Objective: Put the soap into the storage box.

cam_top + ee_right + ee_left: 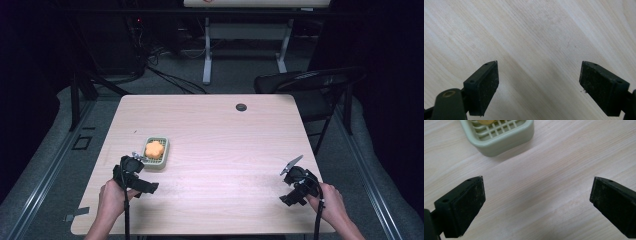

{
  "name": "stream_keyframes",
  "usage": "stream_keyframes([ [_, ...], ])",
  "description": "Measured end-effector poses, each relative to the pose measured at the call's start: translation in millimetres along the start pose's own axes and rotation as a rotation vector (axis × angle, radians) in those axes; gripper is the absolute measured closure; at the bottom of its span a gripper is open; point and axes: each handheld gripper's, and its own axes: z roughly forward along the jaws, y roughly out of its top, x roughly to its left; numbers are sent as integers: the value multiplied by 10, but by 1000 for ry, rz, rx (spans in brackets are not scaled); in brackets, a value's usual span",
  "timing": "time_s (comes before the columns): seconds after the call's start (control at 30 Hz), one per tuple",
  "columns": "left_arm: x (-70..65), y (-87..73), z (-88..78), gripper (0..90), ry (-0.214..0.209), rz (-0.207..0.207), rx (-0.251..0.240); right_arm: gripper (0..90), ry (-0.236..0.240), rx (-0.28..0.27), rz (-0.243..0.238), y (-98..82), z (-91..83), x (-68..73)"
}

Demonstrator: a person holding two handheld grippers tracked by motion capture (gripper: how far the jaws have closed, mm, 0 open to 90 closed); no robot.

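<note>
Two grippers hover with jaws spread wide, nothing between them. Left gripper (136, 159) sits just below-left of the green soap dish (164, 156), which holds an orange flower-shaped piece (154, 149) at centre-left of the surface (225, 140) (its long axis runs up the frame). Right gripper (291, 166) idles well apart at lower right, so the left is far nearer.

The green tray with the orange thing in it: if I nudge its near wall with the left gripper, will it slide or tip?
Probably slide: the tray is low and broad and sits flat on the smooth table. It looks like thin plastic, so likely light. The orange piece lies loose on the grid and may shift.
</note>
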Motion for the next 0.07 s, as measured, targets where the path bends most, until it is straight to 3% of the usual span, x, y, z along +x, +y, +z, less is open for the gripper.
stream_keyframes([
  [0.07,-17,13,21,1,-12,7,8,156,6,0,-6,-9,7,-15],
])
